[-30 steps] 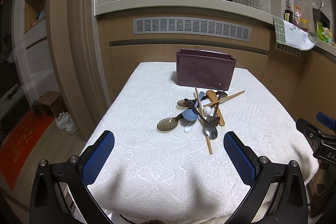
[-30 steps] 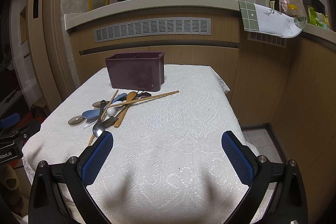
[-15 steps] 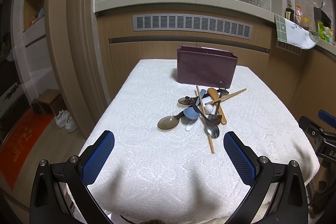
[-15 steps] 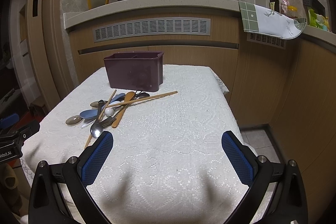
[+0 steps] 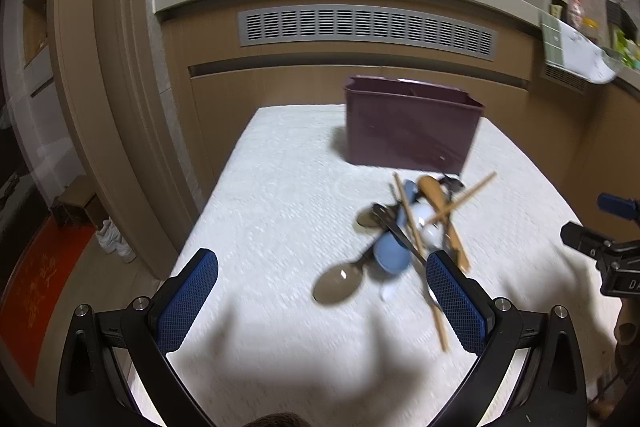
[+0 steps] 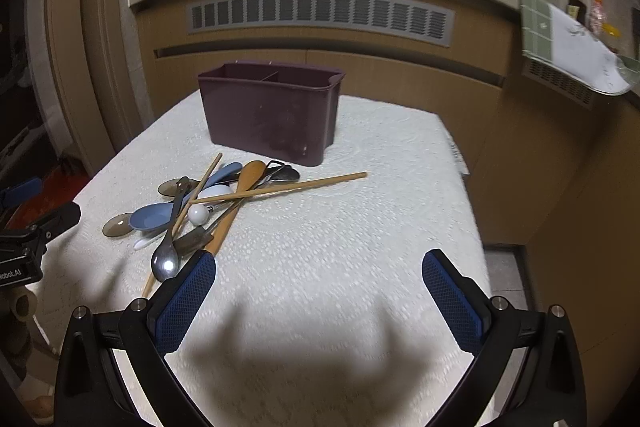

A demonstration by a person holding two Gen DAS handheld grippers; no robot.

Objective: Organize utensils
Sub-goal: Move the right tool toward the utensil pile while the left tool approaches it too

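— Starting at the left: what do you see?

— From the right wrist view, the left gripper (image 6: 24, 247) shows only as a black bracket at the frame's edge; in its own view its blue, cross-hatched pads (image 5: 188, 301) stand wide apart with nothing between them, above a desk (image 6: 360, 247) covered in a white, embossed lace-pattern cloth.

— And the utensils?

— Heaped in a loose pile on the cloth, just in front of the bin. Leftmost lies a smoky translucent spoon (image 6: 117, 225), then a glossy blue plastic spoon (image 6: 154, 217). A shiny metal spoon (image 6: 165, 264) lies bowl-toward-camera, near the right gripper's left pad. Two slim wooden chopsticks cross the heap: one chopstick (image 6: 200, 189) slants steeply, the long chopstick (image 6: 288, 187) runs nearly level toward the right. A rounded wooden spoon (image 6: 240, 193) lies beneath them, beside a small white ball-shaped end (image 6: 199, 214).

— The container?

— A dark purple plastic bin (image 6: 272, 115), rectangular, smooth-walled, with a divider making two compartments, upright behind the pile.

— The right side?

— The right gripper (image 6: 318, 297) hovers over bare cloth, jaws spread wide, holding nothing.
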